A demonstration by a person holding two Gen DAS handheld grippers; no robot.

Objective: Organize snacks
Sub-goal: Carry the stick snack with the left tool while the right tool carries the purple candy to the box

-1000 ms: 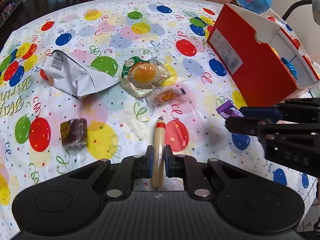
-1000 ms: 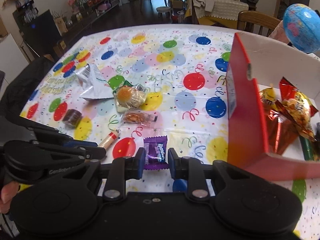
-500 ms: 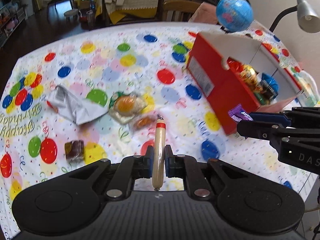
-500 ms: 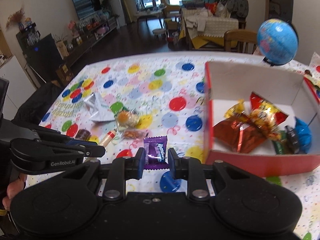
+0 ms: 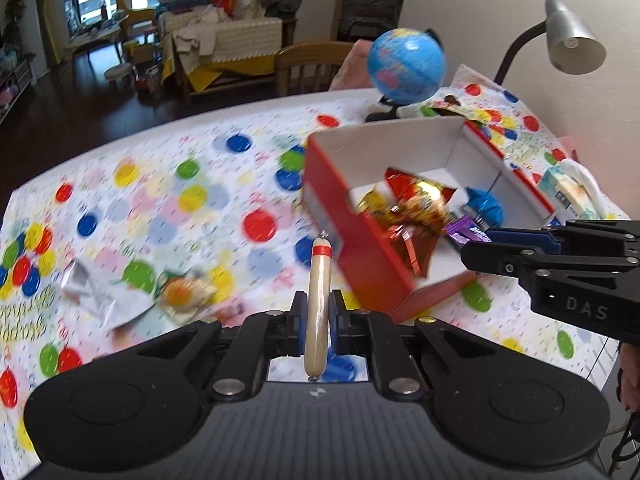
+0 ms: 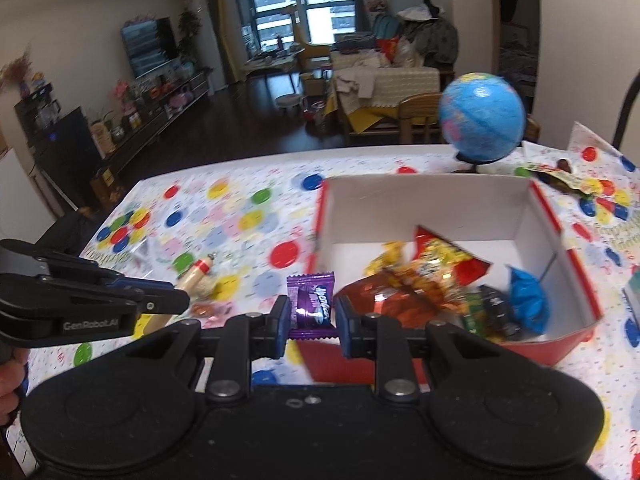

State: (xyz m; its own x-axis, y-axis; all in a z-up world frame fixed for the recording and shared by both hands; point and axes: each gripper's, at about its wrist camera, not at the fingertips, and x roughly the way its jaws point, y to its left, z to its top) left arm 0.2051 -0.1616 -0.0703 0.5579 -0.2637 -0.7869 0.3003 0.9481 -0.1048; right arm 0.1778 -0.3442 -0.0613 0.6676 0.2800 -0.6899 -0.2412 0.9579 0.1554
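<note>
On the far left of the balloon-print tablecloth (image 5: 160, 216) we see snacks not yet put away: a silver wrapper (image 5: 94, 298) and an orange-centred packet (image 5: 184, 294), both blurred in the left wrist view.

Next comes our left gripper (image 5: 318, 320), its jaws closed narrowly on a sausage stick (image 5: 318, 300) that points forward, red band toward the box. It hangs above the table, short of the red box (image 5: 360, 256), with the stick's tip near the box's near corner.

Further right, our right gripper (image 6: 311, 320) holds a purple candy (image 6: 311, 300) pinched by its sides, jaws at a middling width set by the wrapper. From its own camera the candy sits just at the near-left corner of the box; whether it is over the rim or just outside it we cannot tell.

Inside the box lie a red foil bag (image 6: 400, 300), a yellow-and-red chip bag (image 6: 440, 258) and a blue packet (image 6: 526, 300).

We judge this the carrying step, both pieces on their way in. The next move calls for bringing each gripper clear over the wall, above the open white floor at the back, then opening the jaws one at a time so the arms do not crowd each other.
</note>
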